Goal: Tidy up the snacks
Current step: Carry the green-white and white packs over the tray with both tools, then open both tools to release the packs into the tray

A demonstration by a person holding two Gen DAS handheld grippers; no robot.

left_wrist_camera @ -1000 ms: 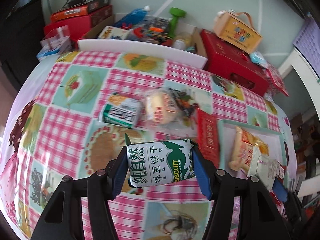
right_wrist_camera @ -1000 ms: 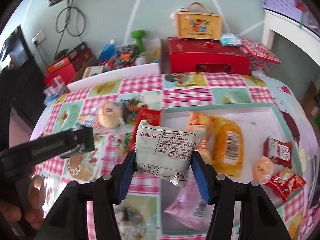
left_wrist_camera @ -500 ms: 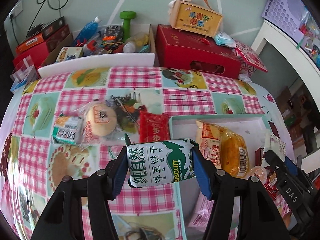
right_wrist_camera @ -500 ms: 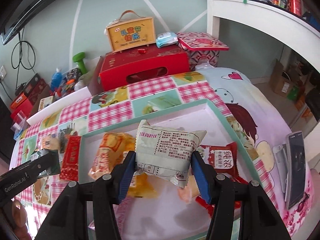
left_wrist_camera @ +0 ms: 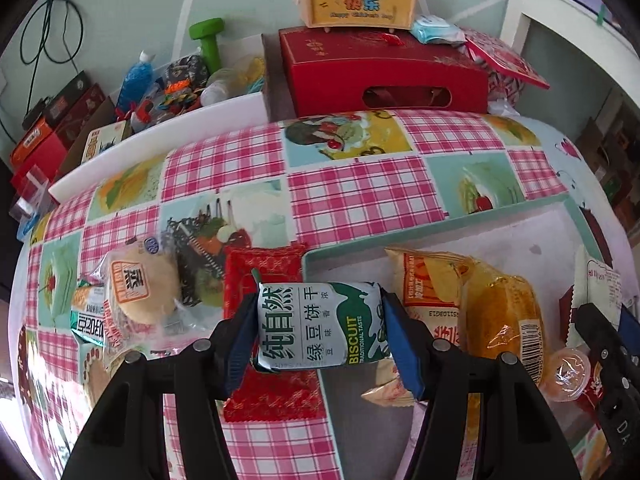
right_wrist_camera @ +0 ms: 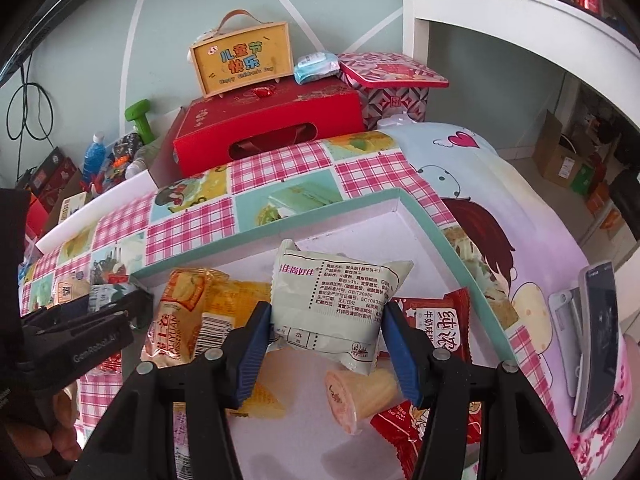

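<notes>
Between the left gripper's (left_wrist_camera: 320,330) blue pads, clamped end to end and held above the tray's (right_wrist_camera: 280,220) left rim, a green biscuit pack (left_wrist_camera: 320,326): light, soft, slippery film, likely brittle inside, best pinched at the sealed ends as now, and gently. Between the right gripper's (right_wrist_camera: 328,332) pads, gripped likewise over the tray's middle, a white pack (right_wrist_camera: 332,304), puffy and crushable. Below and around, snacks crowding the tray floor, bare room only toward the far corner, with low teal walls to clear and the grippers close together.

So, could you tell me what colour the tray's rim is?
Mint green rim, white inside; clearest in the right wrist view.
</notes>
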